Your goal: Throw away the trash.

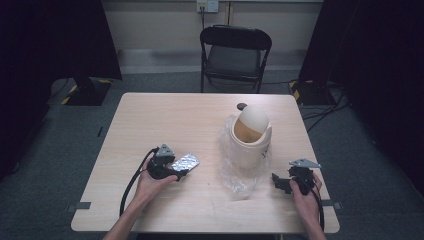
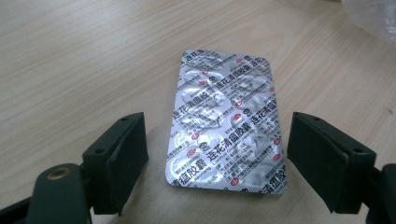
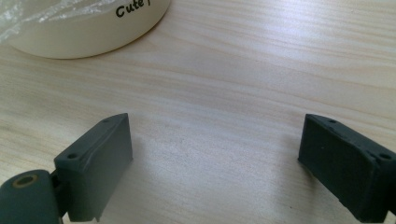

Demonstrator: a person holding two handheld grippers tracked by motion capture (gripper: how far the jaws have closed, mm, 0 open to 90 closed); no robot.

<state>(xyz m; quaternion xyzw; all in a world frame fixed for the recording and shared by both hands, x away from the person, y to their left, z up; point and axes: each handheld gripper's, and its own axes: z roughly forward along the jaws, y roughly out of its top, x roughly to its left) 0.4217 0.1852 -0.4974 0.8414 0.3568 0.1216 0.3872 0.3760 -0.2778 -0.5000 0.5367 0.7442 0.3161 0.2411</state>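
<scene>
The left gripper (image 2: 215,154) has its jaws set wide to either side of the blister pack (image 2: 226,123), a gap showing on both sides, so nothing is gripped yet. The pack lies flat on the table (image 2: 70,60), foil side up with printed text, its near end between the jaws and its far end reaching out ahead of them. Its long axis runs along the gripper's own line of sight; in the high view the pack (image 1: 185,162) points up and to the right from the left gripper (image 1: 170,170), toward the bin (image 1: 248,137).

The right gripper (image 3: 215,158) rests low over bare table with its jaws fully apart and empty; in the high view it (image 1: 285,184) sits near the right edge, just beside the bin's plastic liner (image 1: 235,175).

The risk I see is in the grip itself. The pack is thin and flat against the wood, so jaws closing on its long edges may slide over the foil or buckle it upward instead of catching it. If they close too high they would miss it, and too low they would scrape the table and push the pack forward. A grip only on the near end would also leave the long far end free to droop or swing when lifted.

Farther off, the bin stands with a domed swing lid (image 1: 251,122), and a folding chair (image 1: 235,52) sits beyond the table.
</scene>
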